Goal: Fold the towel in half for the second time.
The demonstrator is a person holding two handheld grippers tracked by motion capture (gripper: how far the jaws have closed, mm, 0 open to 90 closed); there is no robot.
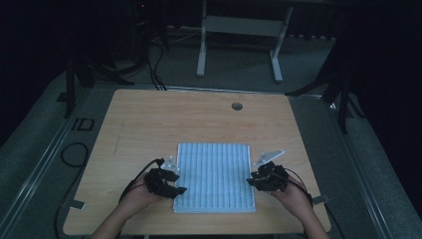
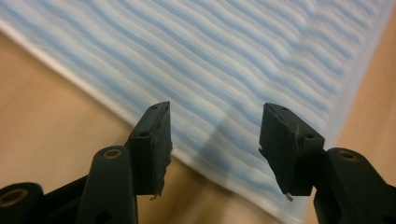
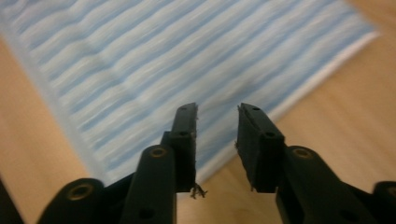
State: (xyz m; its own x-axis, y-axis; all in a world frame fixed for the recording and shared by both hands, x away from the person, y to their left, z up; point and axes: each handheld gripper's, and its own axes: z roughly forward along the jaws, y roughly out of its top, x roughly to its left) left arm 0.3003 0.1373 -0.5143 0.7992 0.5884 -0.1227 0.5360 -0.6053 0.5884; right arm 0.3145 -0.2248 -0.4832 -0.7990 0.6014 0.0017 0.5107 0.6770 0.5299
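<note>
Pale wood fills the middle of the high view: the worktop (image 1: 149,119), a broad board with rounded corners and a small round cable hole (image 1: 237,106) near its far edge. Beyond it on the grey floor stands a white frame (image 1: 239,40) on two legs, well apart from the action.

Down to the cloth (image 1: 215,177) now, a blue-and-white striped rectangle lying flat on the near half of the worktop, roughly centred, its stripes running away from the person. In the left gripper view the stripes (image 2: 224,70) sweep across the upper picture, bare wood on either side; in the right gripper view the cloth (image 3: 154,60) has a white hem along its edge, and wood shows beyond it.

Here come the hands from the bottom edge. The left tool (image 1: 169,181) sits at the cloth's left edge, jaws spread wide, nothing between them, hanging above the cloth's border (image 2: 215,140). The right tool (image 1: 256,179) is at the cloth's right edge, its grey three-cornered plate sticking out behind it. Its jaws stand parted by a narrower gap (image 3: 217,140), pads clear of the fabric, gripping nothing. A few loose fibres cling to one pad's lower corner.
</note>
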